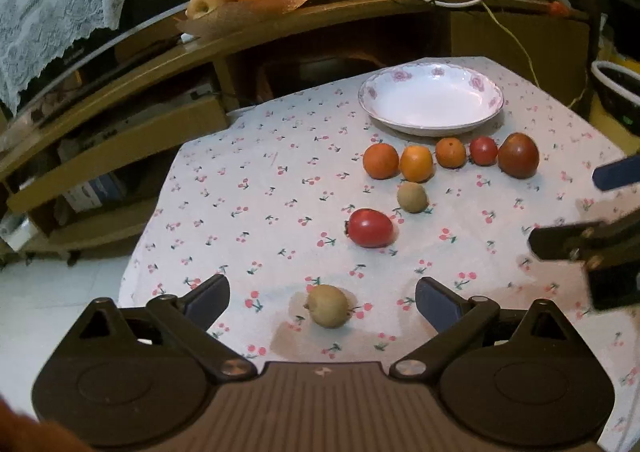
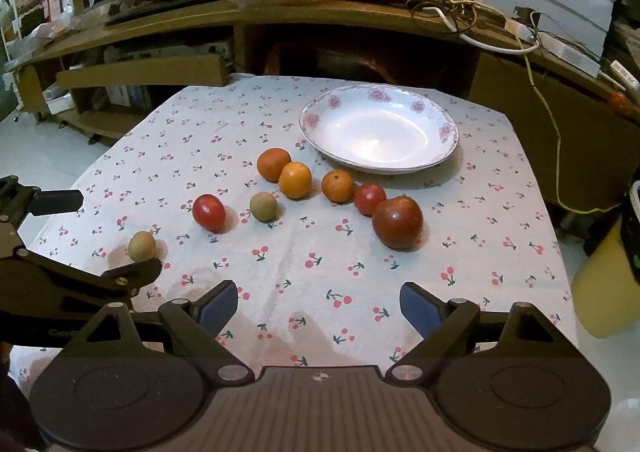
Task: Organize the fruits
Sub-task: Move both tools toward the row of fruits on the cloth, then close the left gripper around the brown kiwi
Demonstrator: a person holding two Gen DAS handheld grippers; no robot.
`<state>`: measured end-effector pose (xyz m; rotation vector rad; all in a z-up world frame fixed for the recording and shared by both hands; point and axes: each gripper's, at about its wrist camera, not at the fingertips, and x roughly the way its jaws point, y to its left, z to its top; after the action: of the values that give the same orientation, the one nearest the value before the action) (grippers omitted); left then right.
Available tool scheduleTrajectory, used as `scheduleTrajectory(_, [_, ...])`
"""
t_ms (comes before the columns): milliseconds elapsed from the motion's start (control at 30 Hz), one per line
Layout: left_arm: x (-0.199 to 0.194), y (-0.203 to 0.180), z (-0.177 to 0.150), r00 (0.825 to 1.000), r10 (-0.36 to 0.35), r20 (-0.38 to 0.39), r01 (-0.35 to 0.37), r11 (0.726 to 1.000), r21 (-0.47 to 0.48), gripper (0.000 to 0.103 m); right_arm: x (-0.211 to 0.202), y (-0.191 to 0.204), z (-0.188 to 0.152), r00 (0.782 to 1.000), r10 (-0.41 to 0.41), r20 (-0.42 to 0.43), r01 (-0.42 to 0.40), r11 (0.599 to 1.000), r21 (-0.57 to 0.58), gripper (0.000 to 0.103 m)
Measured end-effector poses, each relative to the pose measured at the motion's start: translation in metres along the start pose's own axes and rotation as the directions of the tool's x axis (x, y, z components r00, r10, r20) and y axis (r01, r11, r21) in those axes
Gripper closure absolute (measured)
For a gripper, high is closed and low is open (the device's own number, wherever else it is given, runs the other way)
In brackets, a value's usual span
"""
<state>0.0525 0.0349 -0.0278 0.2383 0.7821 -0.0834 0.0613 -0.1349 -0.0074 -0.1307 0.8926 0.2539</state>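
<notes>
Here both the left claw (image 1: 322,302) and right claw (image 2: 318,306) gape released above the cherry-print tablecloth (image 2: 280,252), a cluttered wooden shelf (image 2: 280,11) behind.

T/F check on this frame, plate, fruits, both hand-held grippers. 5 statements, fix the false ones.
1. The plate has fruit in it. False: it holds nothing; all the loose fruit lies on the tablecloth.
2. The left hand-held gripper is open with a kiwi between its fingers. True.
3. The right hand-held gripper is shut on a tomato. False: it is open and holds nothing.
4. The dark red tomato is the largest fruit on the cloth. True.
5. The second kiwi lies inside the plate. False: it lies on the cloth, between the red tomato and the oranges.
</notes>
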Motion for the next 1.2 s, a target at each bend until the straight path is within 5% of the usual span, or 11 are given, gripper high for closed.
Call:
scheduleTrajectory(233, [0.023,0.007,-0.005,0.998,-0.009,-0.056,0.008,1.0,-0.03,0.002,0.008,-0.01,0.003,1.0,0.01,-0.019,-0.01,1.0,0.013,0.016])
scheduleTrajectory(600, [0.038,0.001,-0.002,0.994,-0.074,-0.077,0.07,0.996,-0.062,0.036,0.016,-0.025,0.0,0.998,0.032,-0.054,-0.028,0.998,0.06,0.019])
scheduleTrajectory(1200, [0.036,0.001,0.001,0.993,-0.068,-0.097,0.062,0.996,-0.065,0.059,0.02,-0.015,0.003,0.996,0.061,-0.067,-0.059,0.998,0.035,0.034])
